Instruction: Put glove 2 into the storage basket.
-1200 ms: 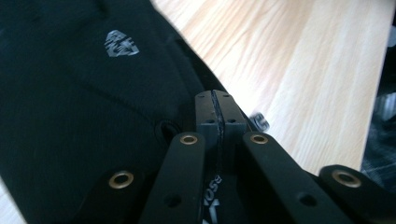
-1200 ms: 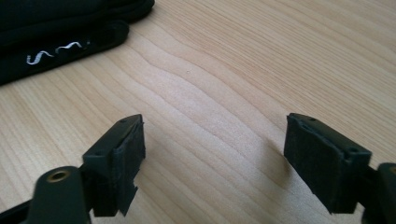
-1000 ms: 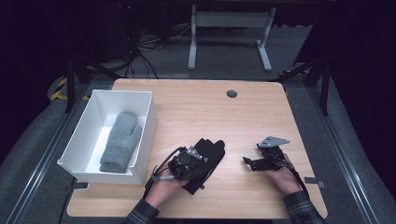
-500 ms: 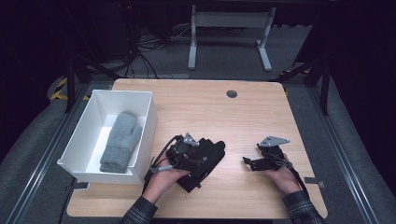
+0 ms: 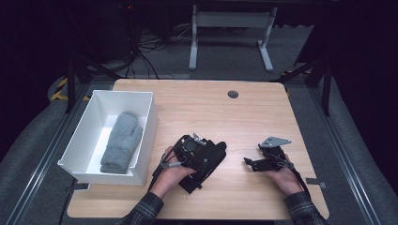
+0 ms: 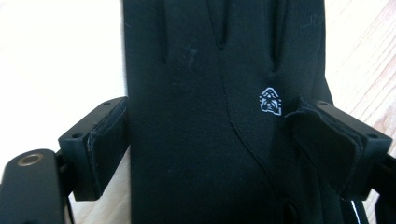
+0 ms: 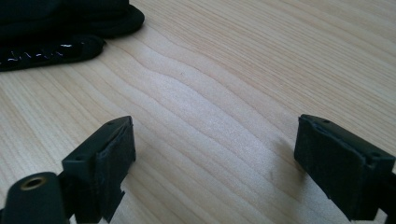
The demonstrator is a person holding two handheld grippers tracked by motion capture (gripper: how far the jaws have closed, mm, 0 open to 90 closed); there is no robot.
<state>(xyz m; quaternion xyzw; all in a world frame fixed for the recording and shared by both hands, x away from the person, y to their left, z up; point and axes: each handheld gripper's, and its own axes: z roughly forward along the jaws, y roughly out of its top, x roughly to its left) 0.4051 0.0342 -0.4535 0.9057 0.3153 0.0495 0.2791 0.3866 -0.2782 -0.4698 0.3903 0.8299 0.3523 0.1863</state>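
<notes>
Our left gripper [image 6: 224,144] stands with its jaws spread either side of the black glove [image 6: 219,121], having just been opening, pads off the cloth, while our right gripper [image 7: 229,158] gapes over bare wood near the glove's cuff. We see the glove flat on the wooden table [image 5: 244,117], beside a white bin [image 5: 145,140] holding a grey mitten [image 5: 121,143]. Beyond lies dark carpet, cables and a desk frame [image 5: 230,28]; our left hand [image 5: 171,173] covers part of the glove.

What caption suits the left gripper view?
Left claw open astride a black glove lying on the wooden table.
</notes>
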